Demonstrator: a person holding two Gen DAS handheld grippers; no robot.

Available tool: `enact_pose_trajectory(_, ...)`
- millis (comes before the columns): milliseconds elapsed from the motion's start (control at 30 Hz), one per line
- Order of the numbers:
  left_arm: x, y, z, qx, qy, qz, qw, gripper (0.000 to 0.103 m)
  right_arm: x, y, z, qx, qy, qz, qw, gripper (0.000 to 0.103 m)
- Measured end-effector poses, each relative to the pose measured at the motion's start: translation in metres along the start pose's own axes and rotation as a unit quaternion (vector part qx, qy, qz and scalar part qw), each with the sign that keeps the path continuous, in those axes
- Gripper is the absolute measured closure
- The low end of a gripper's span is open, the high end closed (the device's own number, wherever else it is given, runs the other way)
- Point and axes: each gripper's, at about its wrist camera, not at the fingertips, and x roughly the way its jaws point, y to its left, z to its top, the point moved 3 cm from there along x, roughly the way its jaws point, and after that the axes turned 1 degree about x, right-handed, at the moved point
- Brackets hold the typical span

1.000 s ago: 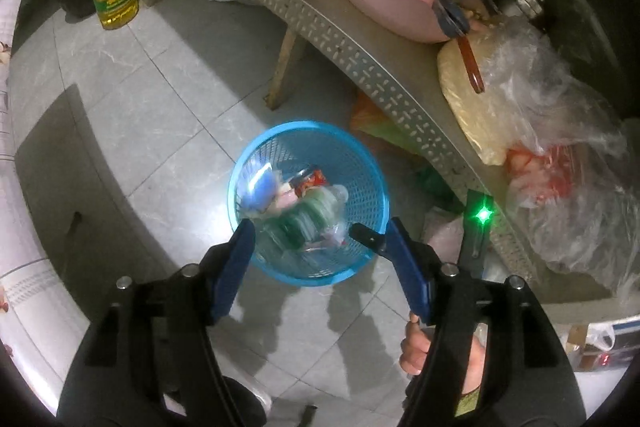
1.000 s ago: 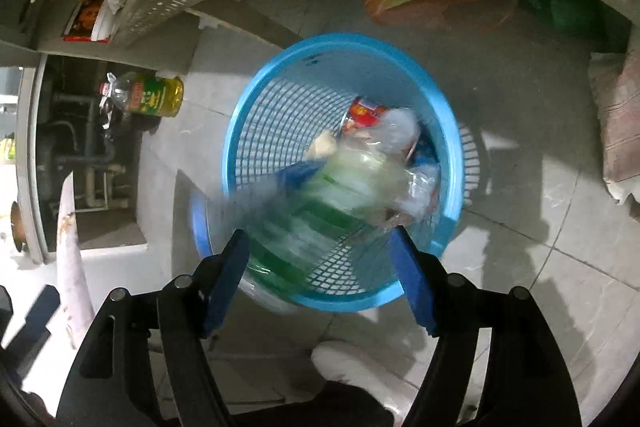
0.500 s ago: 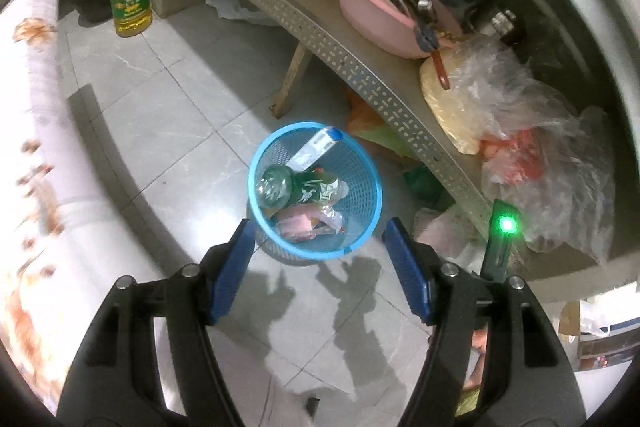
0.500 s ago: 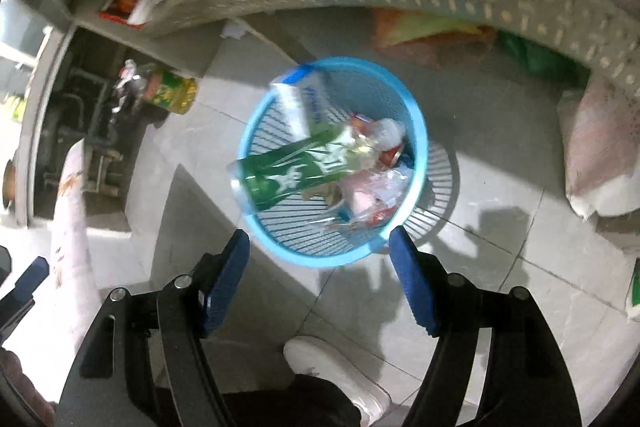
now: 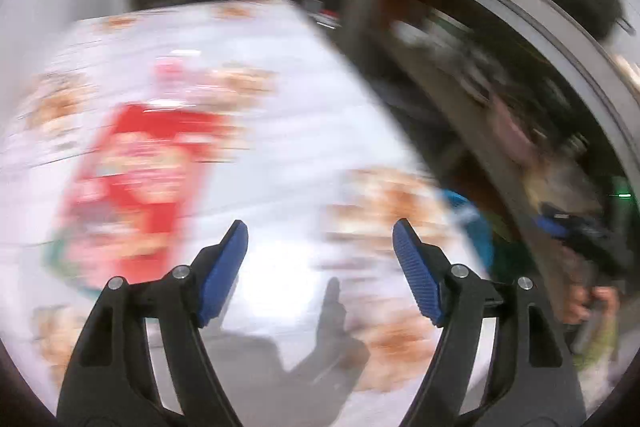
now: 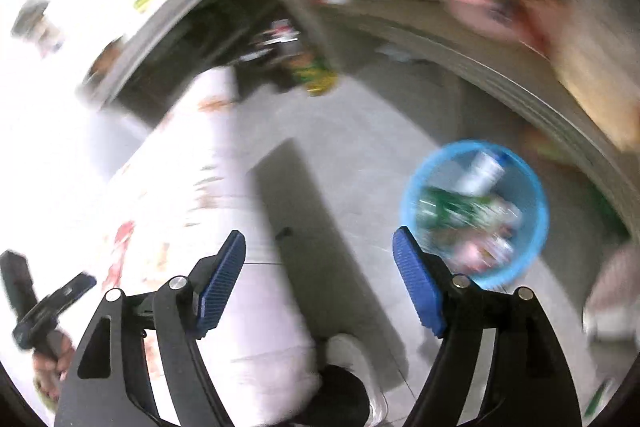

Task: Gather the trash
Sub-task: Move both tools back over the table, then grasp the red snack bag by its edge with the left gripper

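A blurred red snack packet (image 5: 132,187) lies on the table's white patterned cloth (image 5: 280,131), ahead and left of my left gripper (image 5: 320,227). That gripper's jaws are opening and hold nothing. The blue mesh basket (image 6: 532,247) stands on the grey floor to the right of my right gripper (image 6: 319,235). In it lie a green bottle (image 6: 452,211) and a white carton (image 6: 480,171). The right gripper's jaws are opening too, with nothing between them. Only a sliver of the basket (image 5: 476,223) shows past the table edge in the left wrist view.
A long metal shelf (image 6: 500,79) crowded with bowls and bags runs along the right. A yellow oil bottle (image 6: 316,75) stands on the floor at the back. The person's shoe (image 6: 344,379) is just below the right gripper, and a hand (image 6: 52,351) is at far left.
Both grippers rose and swung left, away from the basket. The green bottle that was dropping now lies in the basket. The left wrist view now looks over the table and the red packet.
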Motion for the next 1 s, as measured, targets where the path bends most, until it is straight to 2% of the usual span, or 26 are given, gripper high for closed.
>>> enact_pose_trajectory(133,-0.020,0.086,-0.002,-0.062,-0.024,0.081,0.9945,0.032,0.029,0.100,0.017,-0.098,0.040,0.069,0.992,0.022)
enact_pose_trajectory(200,-0.026,0.118,0.000,-0.080,-0.030,0.111,0.9902,0.030,0.054,0.154,0.022,-0.137,0.081,0.108,0.981,0.022)
enact_pose_trajectory(267,-0.026,0.155,0.000,-0.100,-0.026,0.152,0.9829,0.030,0.077,0.192,0.020,-0.143,0.119,0.139,0.973,0.022)
enact_pose_trajectory(367,-0.021,0.194,0.000,-0.123,-0.018,0.163,0.9788,0.030,0.115,0.244,0.004,-0.137,0.179,0.188,0.956,0.022)
enact_pose_trajectory(433,-0.017,0.208,-0.002,-0.135,-0.010,0.150,0.9795,0.030,0.135,0.272,-0.010,-0.152,0.194,0.186,0.951,0.025)
enact_pose_trajectory(533,-0.006,0.214,-0.003,-0.149,0.011,0.114,0.9821,0.032,0.168,0.309,-0.035,-0.178,0.222,0.172,0.943,0.043)
enact_pose_trajectory(733,0.005,0.206,-0.012,-0.183,0.027,0.028,0.9823,0.042,0.197,0.331,-0.072,-0.215,0.249,0.135,0.934,0.064)
enact_pose_trajectory(833,0.009,0.209,-0.015,-0.224,0.036,-0.046,0.9728,0.047,0.205,0.331,-0.086,-0.224,0.268,0.122,0.929,0.074)
enact_pose_trajectory(867,0.009,0.209,-0.017,-0.236,0.039,-0.062,0.9690,0.047,0.206,0.330,-0.090,-0.225,0.268,0.124,0.929,0.078)
enact_pose_trajectory(1000,0.007,0.211,-0.022,-0.276,0.033,-0.112,0.9539,0.048,0.203,0.326,-0.097,-0.231,0.274,0.126,0.925,0.082)
